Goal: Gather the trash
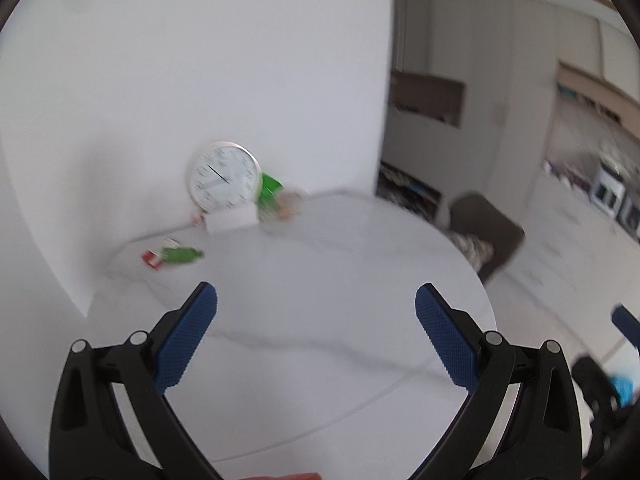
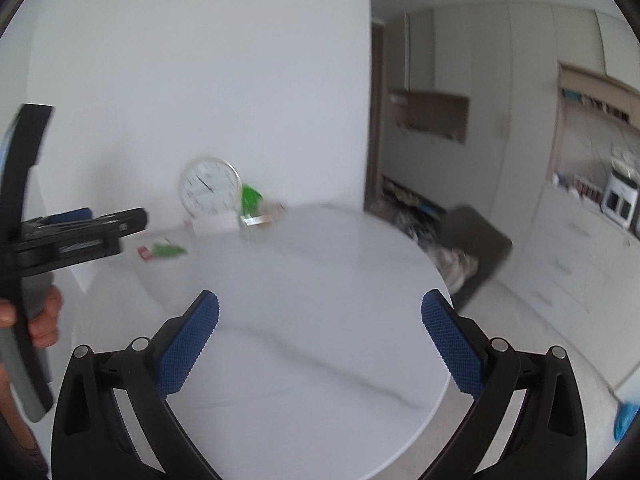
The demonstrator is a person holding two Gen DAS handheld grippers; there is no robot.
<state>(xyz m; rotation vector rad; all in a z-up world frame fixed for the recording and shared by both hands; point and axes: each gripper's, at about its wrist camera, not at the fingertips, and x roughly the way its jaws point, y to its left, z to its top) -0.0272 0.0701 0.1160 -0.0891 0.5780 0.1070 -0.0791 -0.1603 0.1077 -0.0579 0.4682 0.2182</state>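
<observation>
Both tongs, left gripper (image 1: pixel 316 304) and right gripper (image 2: pixel 320 310), gape wide and empty; we should approach the green wrapper (image 1: pixel 180 255) (blurred), lying near the clock (image 1: pixel 224 178), low and squarely.

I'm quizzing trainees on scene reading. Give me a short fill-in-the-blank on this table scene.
1. The round white wall clock leans against the ____.
2. Both the left gripper and the right gripper are ____.
3. The crumpled wrapper on the white marble table is ____ in colour.

Missing words: wall; open; green
</observation>
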